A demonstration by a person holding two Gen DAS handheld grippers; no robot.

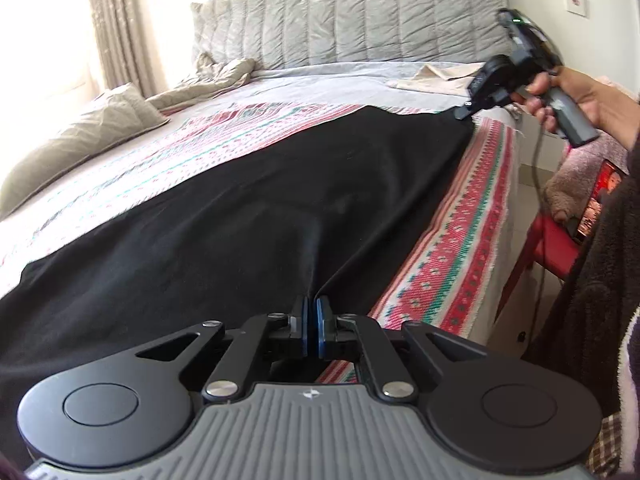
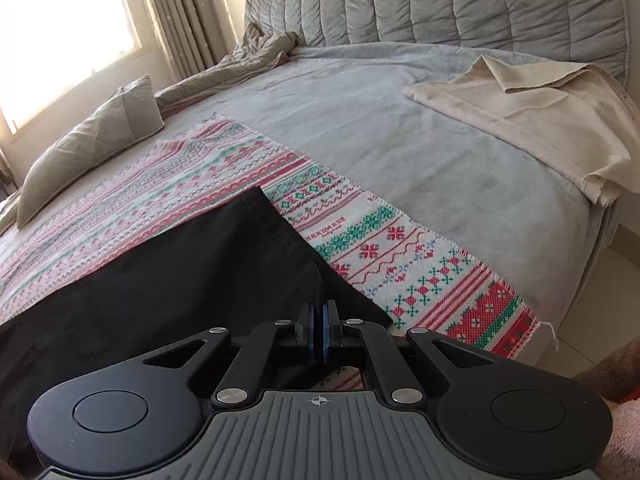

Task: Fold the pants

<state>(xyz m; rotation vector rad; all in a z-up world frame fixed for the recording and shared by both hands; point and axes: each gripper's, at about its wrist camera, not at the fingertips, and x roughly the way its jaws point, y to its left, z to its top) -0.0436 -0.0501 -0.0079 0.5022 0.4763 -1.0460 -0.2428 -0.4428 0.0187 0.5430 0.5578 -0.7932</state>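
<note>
Black pants [image 1: 248, 208] lie spread flat on a patterned red, green and white blanket [image 1: 452, 248] on the bed. My left gripper [image 1: 311, 320] is shut on the near edge of the pants, with a fold of cloth pinched between its blue pads. My right gripper [image 1: 464, 112] shows at the far end of the pants in the left wrist view, held in a hand. In the right wrist view the right gripper [image 2: 319, 328] is shut on the pants' edge [image 2: 192, 264], close to a corner of the cloth.
A grey pillow [image 2: 88, 144] lies at the left, and a folded beige cloth [image 2: 532, 120] lies at the bed's far right. A quilted grey headboard [image 2: 440, 4] stands behind. The bed's edge drops off at the right, near a red stool [image 1: 552, 244].
</note>
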